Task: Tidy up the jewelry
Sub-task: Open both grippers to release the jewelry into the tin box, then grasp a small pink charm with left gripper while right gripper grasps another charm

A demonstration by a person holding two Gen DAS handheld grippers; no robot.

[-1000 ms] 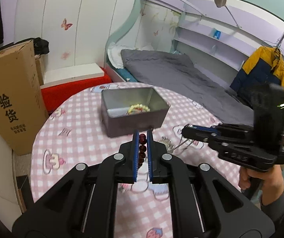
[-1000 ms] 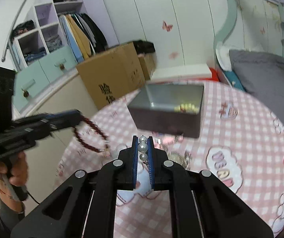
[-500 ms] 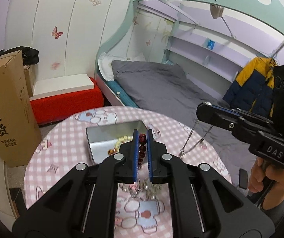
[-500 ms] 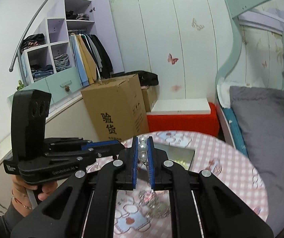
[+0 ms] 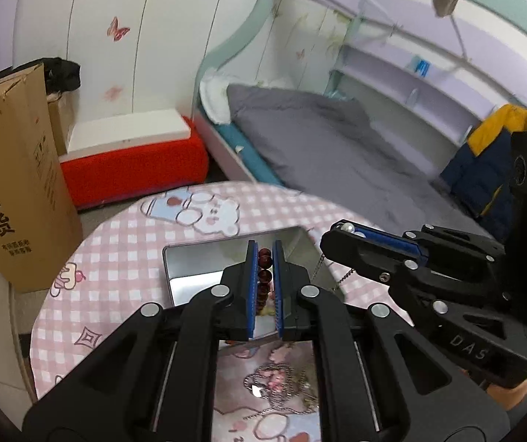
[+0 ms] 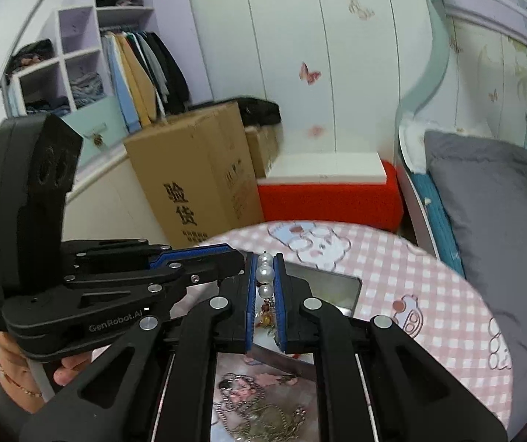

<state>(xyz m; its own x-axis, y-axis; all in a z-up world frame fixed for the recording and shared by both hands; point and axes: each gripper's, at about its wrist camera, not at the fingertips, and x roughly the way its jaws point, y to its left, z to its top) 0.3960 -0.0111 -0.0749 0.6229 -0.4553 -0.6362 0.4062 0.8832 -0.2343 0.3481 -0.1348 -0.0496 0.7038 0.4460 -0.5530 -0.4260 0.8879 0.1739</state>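
Both grippers are hovering above the metal tin (image 5: 197,265) on the checked table (image 5: 123,258); the left gripper (image 5: 264,254) is pinching a dark red bead bracelet (image 5: 263,276); the right gripper (image 6: 265,258) is clamping a pearl strand (image 6: 265,274); silver chains (image 6: 256,409) are lying beneath.

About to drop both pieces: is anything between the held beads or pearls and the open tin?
Nothing visible blocks either. The left tool holds the dark bead bracelet above the tin; the right tool holds the pearl strand beside it.
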